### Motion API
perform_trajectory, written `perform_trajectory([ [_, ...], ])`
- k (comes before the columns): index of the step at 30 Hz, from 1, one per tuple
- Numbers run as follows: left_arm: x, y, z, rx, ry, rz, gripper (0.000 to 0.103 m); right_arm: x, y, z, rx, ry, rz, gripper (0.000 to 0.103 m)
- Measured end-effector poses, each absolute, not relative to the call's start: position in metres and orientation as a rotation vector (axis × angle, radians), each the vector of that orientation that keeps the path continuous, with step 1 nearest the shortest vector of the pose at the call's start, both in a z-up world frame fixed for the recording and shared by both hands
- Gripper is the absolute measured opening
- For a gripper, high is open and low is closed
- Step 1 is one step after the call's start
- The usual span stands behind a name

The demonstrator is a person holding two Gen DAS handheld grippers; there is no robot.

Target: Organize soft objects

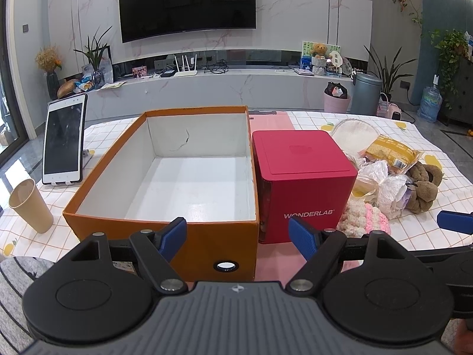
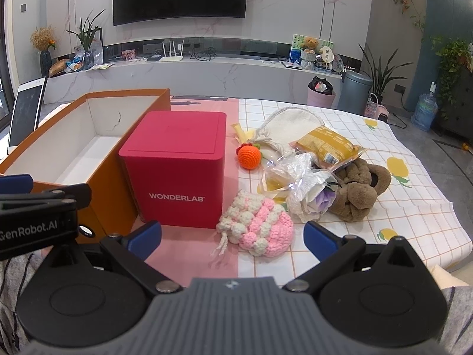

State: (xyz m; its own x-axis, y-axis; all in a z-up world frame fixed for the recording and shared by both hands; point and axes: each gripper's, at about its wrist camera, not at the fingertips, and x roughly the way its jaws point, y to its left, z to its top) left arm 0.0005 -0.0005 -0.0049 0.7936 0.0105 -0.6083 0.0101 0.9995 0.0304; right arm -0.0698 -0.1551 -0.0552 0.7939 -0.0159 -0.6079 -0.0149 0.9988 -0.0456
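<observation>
Both grippers hang with jaws spread wide, nothing in them: left gripper (image 1: 238,233) over the near wall of the orange box (image 1: 165,230), right gripper (image 2: 233,236) just short of the soft pile. Closest is the pink-and-white crochet pouch (image 2: 257,224), lying on the cloth just beside the red cube (image 2: 177,165). It looks light and squishy, so pinch the fat middle, not the dangly cord. The brown plush (image 2: 357,192) behind should squash too. The crinkly wrapped bundle (image 2: 298,183) probably slips, though I can't tell what's inside.
</observation>
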Motion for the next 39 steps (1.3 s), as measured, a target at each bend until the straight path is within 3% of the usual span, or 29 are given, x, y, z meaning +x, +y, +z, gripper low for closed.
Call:
perform_trajectory([
  [16,0.015,-0.01,0.019,0.012,0.558,-0.009,0.092,-0.066,-0.183,-0.034,0.041,0.577,-0.094,0.1],
  [30,0.049,-0.066,0.041,0.093,0.536,-0.102,0.092,-0.032,-0.222,-0.027,0.064,0.668,-0.181,0.1],
  [39,0.065,-0.089,0.023,0.128,0.579,-0.215,0.092,0.035,-0.275,-0.036,-0.02,0.786,-0.175,0.1],
])
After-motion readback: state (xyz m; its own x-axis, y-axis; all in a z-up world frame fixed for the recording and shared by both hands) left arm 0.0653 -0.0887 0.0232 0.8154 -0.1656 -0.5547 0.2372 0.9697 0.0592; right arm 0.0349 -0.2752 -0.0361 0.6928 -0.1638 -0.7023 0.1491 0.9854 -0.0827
